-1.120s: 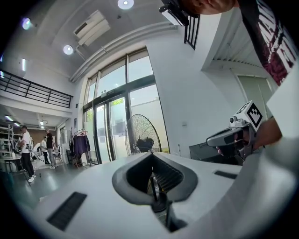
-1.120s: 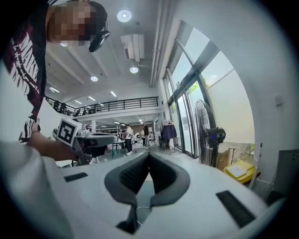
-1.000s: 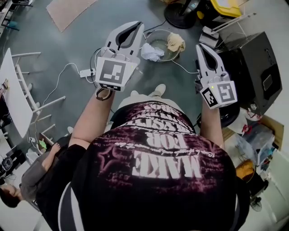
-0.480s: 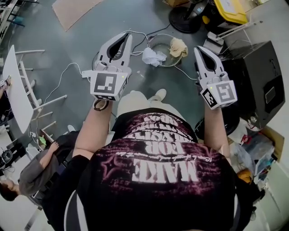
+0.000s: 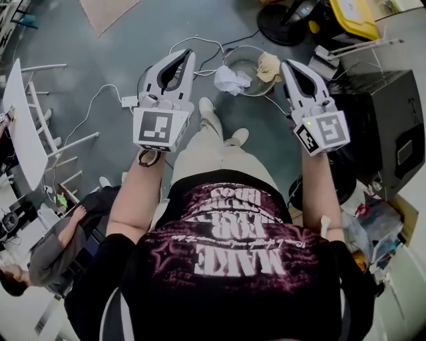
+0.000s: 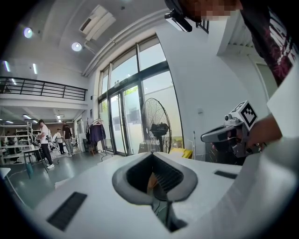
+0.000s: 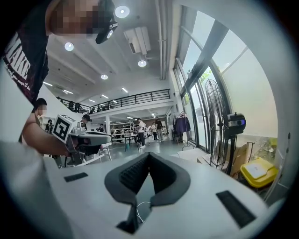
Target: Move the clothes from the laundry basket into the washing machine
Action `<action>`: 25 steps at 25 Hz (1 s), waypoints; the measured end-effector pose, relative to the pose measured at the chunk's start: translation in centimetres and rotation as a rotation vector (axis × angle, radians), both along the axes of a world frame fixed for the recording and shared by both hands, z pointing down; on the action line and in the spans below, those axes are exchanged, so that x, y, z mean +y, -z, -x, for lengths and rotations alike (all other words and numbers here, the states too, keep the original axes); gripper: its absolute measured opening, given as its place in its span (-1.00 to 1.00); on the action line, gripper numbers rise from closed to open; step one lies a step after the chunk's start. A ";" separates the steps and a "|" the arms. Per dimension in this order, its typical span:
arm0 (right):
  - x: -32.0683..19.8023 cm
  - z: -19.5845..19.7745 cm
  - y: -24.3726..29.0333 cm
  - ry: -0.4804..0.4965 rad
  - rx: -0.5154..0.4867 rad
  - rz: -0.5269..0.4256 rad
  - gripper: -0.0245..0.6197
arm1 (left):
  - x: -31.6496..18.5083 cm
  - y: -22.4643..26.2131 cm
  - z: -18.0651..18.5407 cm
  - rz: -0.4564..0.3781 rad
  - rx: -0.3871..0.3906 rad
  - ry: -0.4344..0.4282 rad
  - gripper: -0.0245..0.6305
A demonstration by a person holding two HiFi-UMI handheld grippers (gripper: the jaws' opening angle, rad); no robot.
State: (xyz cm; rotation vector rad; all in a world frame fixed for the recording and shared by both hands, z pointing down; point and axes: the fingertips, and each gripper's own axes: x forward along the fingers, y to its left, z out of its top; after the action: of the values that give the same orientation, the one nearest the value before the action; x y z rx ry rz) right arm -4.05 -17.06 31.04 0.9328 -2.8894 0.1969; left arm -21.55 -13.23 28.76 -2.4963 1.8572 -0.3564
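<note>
A round metal basin (image 5: 247, 61) sits on the grey floor ahead of me, serving as the basket. A crumpled white cloth (image 5: 230, 80) hangs over its near rim and a beige cloth (image 5: 269, 66) lies on its right side. My left gripper (image 5: 188, 54) is held out level, left of the basin and above the floor, shut and empty. My right gripper (image 5: 287, 64) is just right of the basin, also shut with nothing in it. A dark boxy machine (image 5: 393, 110) stands at the right. In the gripper views the left gripper (image 6: 152, 156) and the right gripper (image 7: 148, 154) each show jaws meeting.
White cables and a power strip (image 5: 129, 102) trail over the floor by the basin. A fan base (image 5: 285, 16) and a yellow bin (image 5: 351, 14) stand beyond it. A white table (image 5: 16, 130) is at the left, with a seated person (image 5: 46, 260) below it. Clutter fills the lower right.
Both grippers have come lower and now flank the basin. My leg has stepped forward between the arms.
</note>
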 end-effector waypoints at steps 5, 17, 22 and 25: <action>-1.2 2.0 -3.5 0.006 0.017 0.047 -0.91 | -1.1 -3.3 1.6 0.030 0.009 0.004 -0.91; -4.2 7.0 -14.0 0.014 0.065 0.143 -0.91 | -5.9 -13.1 4.9 0.104 0.035 -0.023 -0.91; -5.1 9.0 -18.7 0.035 0.089 0.179 -0.91 | -8.0 -17.0 5.7 0.120 0.057 -0.035 -0.91; -5.5 9.7 -21.6 0.050 0.110 0.196 -0.91 | -9.0 -19.3 6.1 0.134 0.055 -0.040 -0.91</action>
State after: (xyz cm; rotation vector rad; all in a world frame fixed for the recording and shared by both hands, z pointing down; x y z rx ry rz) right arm -13.76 -22.57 52.63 0.8100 -2.7293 0.4026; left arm -27.62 -22.27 48.10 -2.6511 1.8594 -0.4290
